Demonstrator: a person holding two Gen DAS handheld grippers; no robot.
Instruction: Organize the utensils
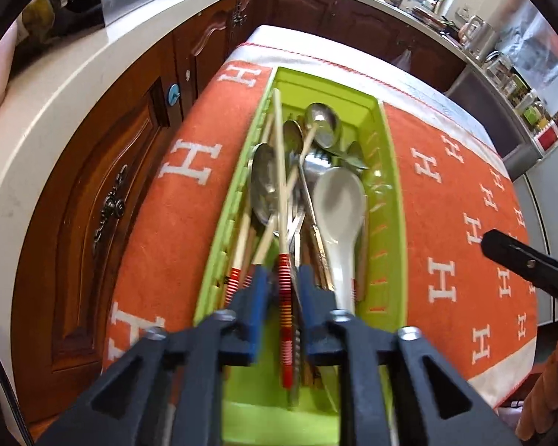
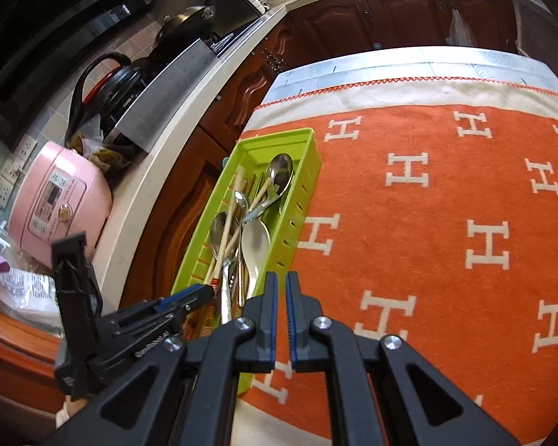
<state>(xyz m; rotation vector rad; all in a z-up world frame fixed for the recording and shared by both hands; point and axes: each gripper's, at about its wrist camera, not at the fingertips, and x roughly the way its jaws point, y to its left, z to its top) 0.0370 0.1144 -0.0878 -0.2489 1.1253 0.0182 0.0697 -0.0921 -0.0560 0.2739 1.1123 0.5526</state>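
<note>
A lime green tray (image 1: 394, 223) lies on the orange cloth and holds mixed utensils: metal spoons (image 1: 264, 186), a white ceramic spoon (image 1: 340, 200) and several wooden chopsticks. My left gripper (image 1: 284, 278) hangs over the tray's near end, pointing steeply down. One chopstick (image 1: 279, 171) with a red-striped end runs between its blue pads (image 1: 261, 286), with a small gap on each side. My right gripper (image 2: 282, 278) is shut on nothing, above the cloth just right of the tray (image 2: 308, 171). From the right wrist view the left gripper (image 2: 201, 291) reaches into the tray.
The orange cloth (image 2: 446, 204) with white H letters covers the table right of the tray. Left of the table stand dark wooden cabinets (image 1: 104, 204) under a pale counter (image 1: 55, 93). The counter carries a pink rice cooker (image 2: 55, 204) and pans.
</note>
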